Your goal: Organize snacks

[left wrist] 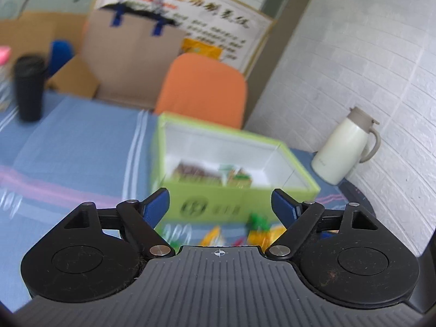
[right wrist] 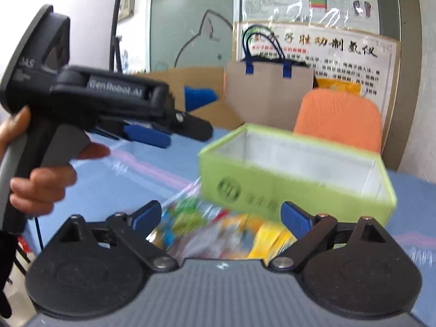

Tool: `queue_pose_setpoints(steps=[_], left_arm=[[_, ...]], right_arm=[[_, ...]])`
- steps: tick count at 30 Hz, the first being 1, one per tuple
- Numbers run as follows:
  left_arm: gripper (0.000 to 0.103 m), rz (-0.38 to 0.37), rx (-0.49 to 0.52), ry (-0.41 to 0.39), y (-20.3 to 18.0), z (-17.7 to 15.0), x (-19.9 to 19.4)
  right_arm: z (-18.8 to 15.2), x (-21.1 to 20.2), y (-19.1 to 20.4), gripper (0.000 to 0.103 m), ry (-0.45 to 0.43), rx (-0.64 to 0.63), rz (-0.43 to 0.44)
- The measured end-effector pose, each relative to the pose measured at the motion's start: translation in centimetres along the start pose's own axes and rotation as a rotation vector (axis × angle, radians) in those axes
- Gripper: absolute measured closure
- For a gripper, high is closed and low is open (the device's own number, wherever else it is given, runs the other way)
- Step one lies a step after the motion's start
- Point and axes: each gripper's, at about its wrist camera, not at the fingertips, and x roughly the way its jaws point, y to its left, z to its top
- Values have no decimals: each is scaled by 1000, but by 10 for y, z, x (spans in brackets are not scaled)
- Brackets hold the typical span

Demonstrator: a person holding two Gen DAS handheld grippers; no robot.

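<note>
A lime-green box (left wrist: 239,188) with a white inside stands open on the blue tablecloth; it also shows in the right wrist view (right wrist: 272,188). A few snack packets (left wrist: 212,174) lie in it. A clear bag of colourful snacks (right wrist: 218,231) lies on the cloth in front of the box; its edge shows in the left wrist view (left wrist: 245,231). My left gripper (left wrist: 220,204) is open and empty, just before the box; it shows from the side in the right wrist view (right wrist: 174,133). My right gripper (right wrist: 220,216) is open above the snack bag, holding nothing.
A cream thermos jug (left wrist: 346,147) stands right of the box by the white wall. A black tumbler (left wrist: 28,87) stands far left. An orange chair (left wrist: 204,87), a cardboard box and a paper bag (left wrist: 130,41) are behind the table.
</note>
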Motion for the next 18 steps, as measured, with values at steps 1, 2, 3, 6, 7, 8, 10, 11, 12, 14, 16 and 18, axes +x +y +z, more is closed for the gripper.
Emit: queue_pose_setpoints(steps=[1, 2, 3, 6, 7, 8, 10, 11, 12, 14, 16, 18], left_arm=[[34, 11, -35, 10, 6, -10, -6], [35, 17, -72, 20, 12, -19, -11], [35, 19, -111, 28, 19, -28, -17], [42, 15, -221, 69, 39, -49, -26], [47, 9, -240, 83, 43, -54, -27], [50, 5, -252, 94, 47, -57, -27], [58, 7, -261, 121, 55, -62, -28], [58, 11, -267, 128, 59, -64, -28], [58, 13, -272, 130, 62, -66, -29], [57, 4, -283, 131, 70, -67, -30], [57, -16, -284, 135, 74, -69, -29], [58, -42, -284, 154, 76, -70, -26]], right_arm=[[-6, -4, 9, 9, -5, -5, 12], [-14, -11, 20, 9, -7, -6, 30], [-18, -13, 30, 9, -3, -6, 54], [-21, -6, 54, 9, 11, -11, 125], [-21, -1, 60, 9, 24, -8, 143], [-22, 4, 64, 9, 36, -6, 162], [-22, 15, 69, 9, 55, 11, 187], [-23, 19, 71, 9, 61, 19, 184], [-21, 26, 71, 9, 63, 26, 171], [-18, 40, 71, 9, 82, 29, 125], [-20, 50, 71, 9, 111, 16, 109], [-27, 51, 73, 9, 141, 23, 110]])
